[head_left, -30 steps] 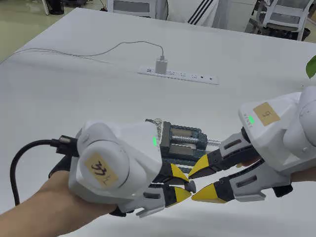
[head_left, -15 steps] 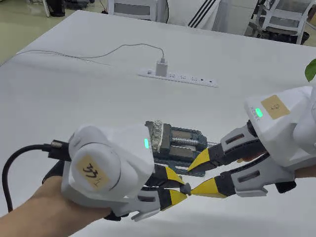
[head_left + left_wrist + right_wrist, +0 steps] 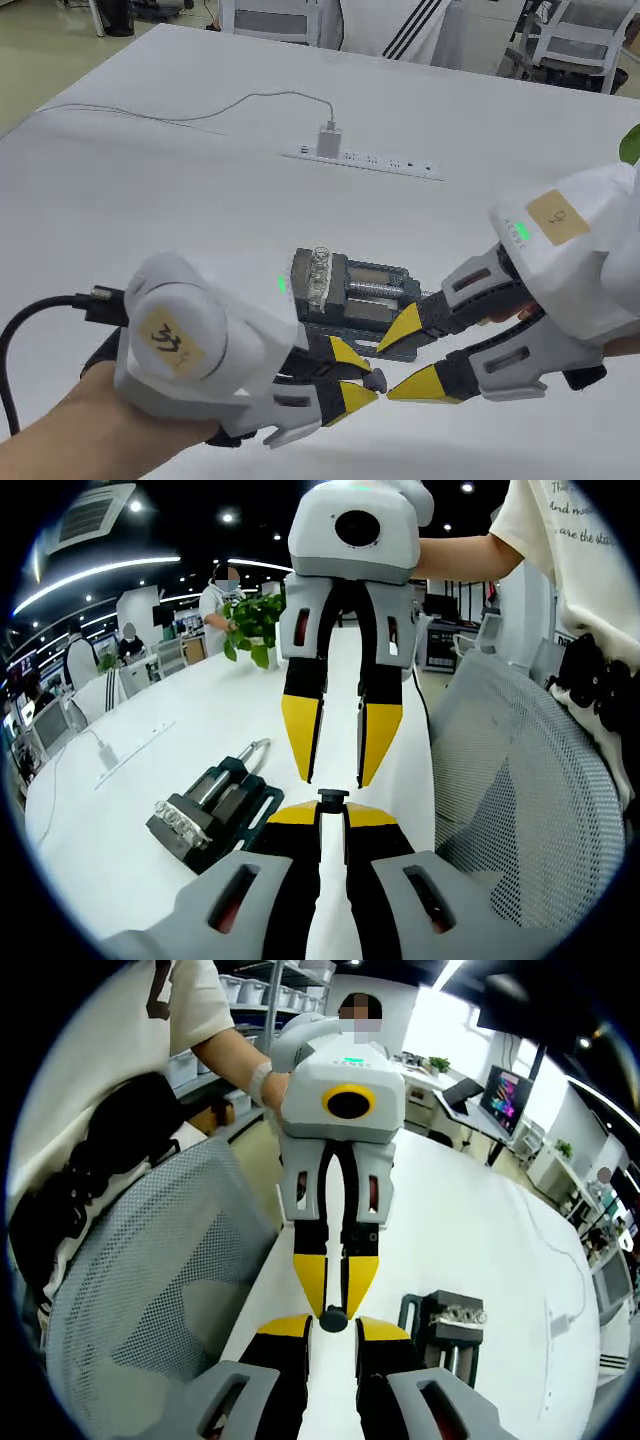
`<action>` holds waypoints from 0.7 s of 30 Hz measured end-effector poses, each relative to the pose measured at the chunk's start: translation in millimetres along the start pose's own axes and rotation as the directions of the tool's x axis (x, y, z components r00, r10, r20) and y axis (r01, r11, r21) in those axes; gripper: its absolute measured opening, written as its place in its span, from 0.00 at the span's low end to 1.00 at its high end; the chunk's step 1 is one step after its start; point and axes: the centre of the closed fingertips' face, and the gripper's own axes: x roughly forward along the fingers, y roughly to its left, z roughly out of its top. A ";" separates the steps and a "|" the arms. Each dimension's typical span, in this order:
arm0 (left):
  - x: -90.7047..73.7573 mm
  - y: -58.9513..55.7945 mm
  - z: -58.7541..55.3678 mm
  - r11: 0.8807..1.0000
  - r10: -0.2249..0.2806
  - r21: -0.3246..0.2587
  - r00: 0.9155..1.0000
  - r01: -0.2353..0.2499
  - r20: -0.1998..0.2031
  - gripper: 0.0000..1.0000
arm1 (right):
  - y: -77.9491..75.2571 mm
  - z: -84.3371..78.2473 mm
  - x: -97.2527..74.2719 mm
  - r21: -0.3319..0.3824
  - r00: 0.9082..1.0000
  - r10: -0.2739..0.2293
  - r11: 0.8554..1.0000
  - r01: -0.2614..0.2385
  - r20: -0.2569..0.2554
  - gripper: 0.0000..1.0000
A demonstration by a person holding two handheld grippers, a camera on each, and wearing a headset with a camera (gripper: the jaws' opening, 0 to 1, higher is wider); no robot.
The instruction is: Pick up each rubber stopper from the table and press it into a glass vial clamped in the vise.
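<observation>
Vise: dark metal, it sat on the white table, just beyond the two grippers' tips.
Vise contents: a short row of clear glass vials stood upright, clamped at one end of the vise. Whether any was stoppered could not be told.
Rubber stopper: small and dark, it was held off the table in front of the vise, between the two grippers.
Left gripper: its yellow-tipped jaws were closed together on the rubber stopper, which stuck out past the tips.
Right gripper: it faced the left one tip to tip. Its jaws stood apart, one on each side of the stopper, and no contact could be seen.
Sticker on left gripper: a tan label with handwriting that looked like "33" and a further mark that could not be read.
Sticker on right gripper: a tan label with one handwritten figure, perhaps "9".
Shirt print, left gripper view: partly cut off, with "are the" legible.
Power strip: white, it lay farther back on the table with a white charger plugged in.
</observation>
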 end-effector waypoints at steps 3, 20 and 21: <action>-2.5 1.3 2.4 1.000 0.003 -0.014 1.000 -0.003 0.018 0.04 | -1.4 -2.8 0.9 -0.014 1.000 0.001 1.000 -0.001 -0.010 0.12; -7.7 2.8 6.4 0.998 0.013 -0.068 0.997 -0.008 0.077 0.04 | -2.9 7.6 1.7 -0.015 1.000 0.024 1.000 -0.024 0.011 0.08; -7.7 2.9 6.6 0.997 0.013 -0.072 0.997 -0.007 0.079 0.04 | -2.9 7.7 1.7 -0.012 1.000 0.024 1.000 -0.024 0.011 0.08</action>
